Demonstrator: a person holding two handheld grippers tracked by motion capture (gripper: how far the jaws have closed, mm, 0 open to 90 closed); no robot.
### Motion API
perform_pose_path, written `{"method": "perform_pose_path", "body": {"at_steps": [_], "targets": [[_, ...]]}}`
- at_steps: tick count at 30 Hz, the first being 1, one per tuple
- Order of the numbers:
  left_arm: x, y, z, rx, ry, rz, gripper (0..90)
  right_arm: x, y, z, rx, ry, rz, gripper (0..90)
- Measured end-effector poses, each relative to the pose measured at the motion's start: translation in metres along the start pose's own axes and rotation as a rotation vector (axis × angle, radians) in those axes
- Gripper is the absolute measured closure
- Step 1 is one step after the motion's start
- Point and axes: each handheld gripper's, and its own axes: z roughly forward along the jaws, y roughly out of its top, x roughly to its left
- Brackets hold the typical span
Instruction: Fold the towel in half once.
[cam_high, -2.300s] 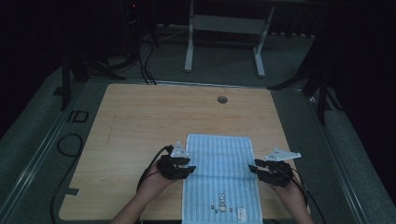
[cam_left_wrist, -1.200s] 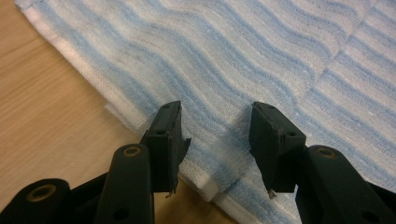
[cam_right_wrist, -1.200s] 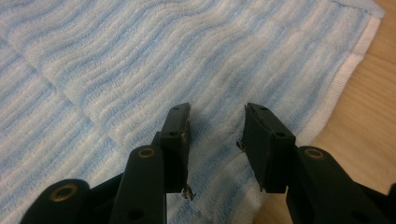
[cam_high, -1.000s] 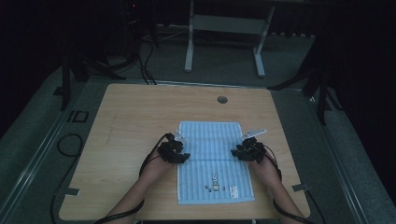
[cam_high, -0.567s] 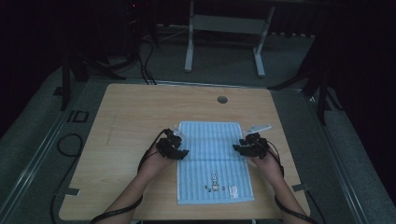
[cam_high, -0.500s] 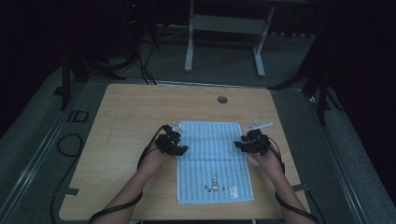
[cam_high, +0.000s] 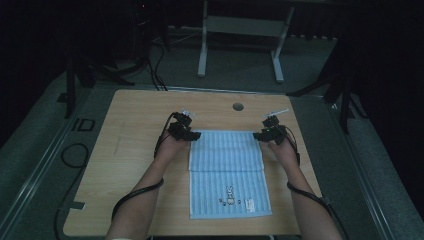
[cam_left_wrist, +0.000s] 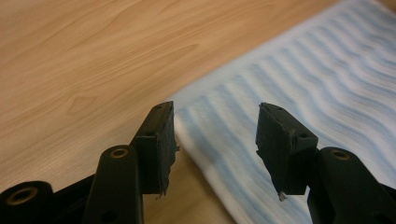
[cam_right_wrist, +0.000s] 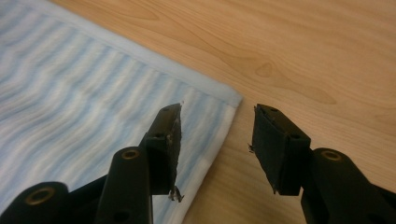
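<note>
The wooden surface (cam_high: 130, 150) sits in a dark room with a grey floor (cam_high: 30, 150). My left claw (cam_left_wrist: 215, 135) and right claw (cam_right_wrist: 217, 135) both gape wide at the far corners of the blue striped towel (cam_high: 227, 170). Since before, my hands slid farther away. The towel's small label is too tiny to read.

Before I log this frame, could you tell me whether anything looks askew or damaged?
Little stands out. The blue striped towel lies flat and roughly square on the table, a crease across its middle. The rubber pads of both open grippers look frayed at their edges, which is minor wear.
</note>
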Motion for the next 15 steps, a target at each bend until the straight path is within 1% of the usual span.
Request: {"method": "perform_pose_path", "body": {"at_steps": [2, 3, 4, 5, 6, 7, 8, 10, 11, 13, 14, 15], "targets": [[0.004, -0.001, 0.01, 0.033, 0.017, -0.002, 47.0, -0.002, 0.001, 0.01, 0.027, -0.014, 0.014, 49.1], [0.005, -0.001, 0.014, 0.042, 0.019, -0.004, 47.0, -0.003, 0.001, 0.015, 0.042, -0.016, 0.022, 48.2], [0.006, -0.002, 0.018, 0.051, 0.018, -0.007, 47.1, -0.004, 0.001, 0.02, 0.062, -0.027, 0.021, 48.2], [0.007, -0.002, 0.02, 0.059, 0.028, -0.007, 47.0, -0.005, 0.0, 0.025, 0.081, -0.037, 0.023, 48.2], [0.007, -0.002, 0.022, 0.056, 0.037, -0.012, 47.0, -0.005, 0.0, 0.029, 0.097, -0.041, 0.027, 48.2], [0.007, -0.002, 0.022, 0.056, 0.037, -0.012, 47.0, -0.006, 0.0, 0.031, 0.099, -0.04, 0.028, 48.2], [0.009, -0.004, 0.027, 0.056, 0.027, -0.034, 47.1, -0.005, 0.0, 0.033, 0.084, -0.029, 0.04, 48.0], [0.007, -0.002, 0.028, 0.056, 0.036, -0.024, 46.0, -0.004, 0.002, 0.035, 0.079, -0.028, 0.034, 48.8], [0.007, -0.001, 0.029, 0.057, 0.036, -0.021, 45.9, -0.003, 0.003, 0.035, 0.084, -0.025, 0.031, 50.3], [0.003, 0.0, 0.032, 0.053, 0.045, -0.009, 46.0, -0.001, 0.005, 0.035, 0.09, -0.018, 0.012, 56.5], [0.001, 0.0, 0.033, 0.05, 0.054, 0.007, 46.0, 0.001, 0.006, 0.036, 0.091, -0.013, 0.004, 62.8], [-0.002, 0.0, 0.033, 0.052, 0.074, 0.032, 46.8, 0.002, 0.006, 0.036, 0.087, -0.004, -0.005, 67.8]]}}
